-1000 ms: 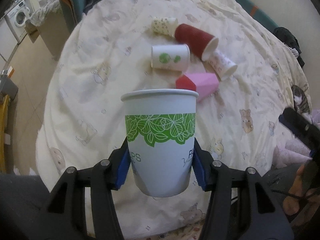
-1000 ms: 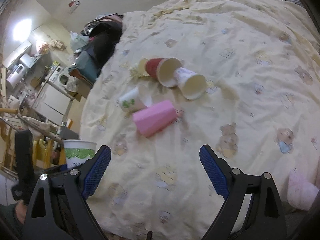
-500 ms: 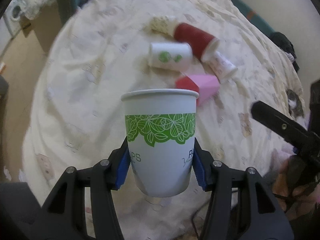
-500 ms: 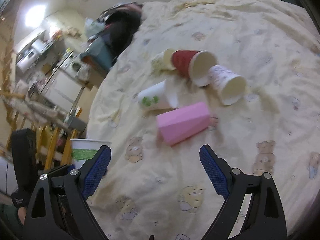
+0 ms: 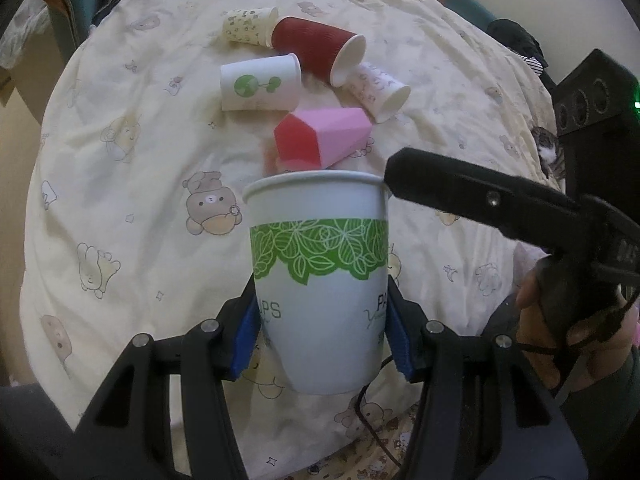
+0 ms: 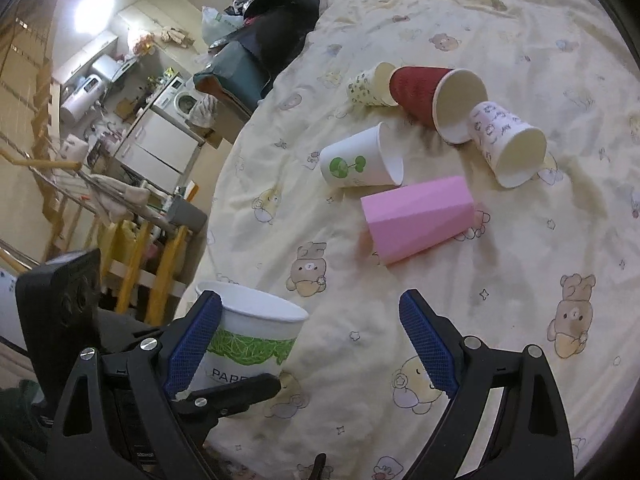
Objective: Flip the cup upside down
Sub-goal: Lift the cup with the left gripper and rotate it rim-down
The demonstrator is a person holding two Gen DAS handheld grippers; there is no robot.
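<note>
My left gripper (image 5: 322,336) is shut on a white paper cup with a green leaf band (image 5: 320,272) and holds it upright, mouth up, above the near edge of the bed. The same cup shows in the right wrist view (image 6: 252,340) at the lower left. My right gripper (image 6: 312,344) is open and empty, its left finger (image 6: 192,344) close beside the cup's rim. In the left wrist view one black finger of the right gripper (image 5: 480,196) reaches the cup's rim from the right.
Several cups lie on their sides on the cream bear-print bedspread (image 5: 120,128): a pink faceted one (image 6: 420,216), a white one with a green tree (image 6: 360,160), a red ribbed one (image 6: 428,96), a patterned white one (image 6: 508,144) and a small yellowish one (image 6: 370,86). Furniture stands beyond the bed's left edge.
Both grippers have moved forward over the bed. The right gripper has closed in on the held cup from the right, its finger now at the rim. The cup stays upright.
</note>
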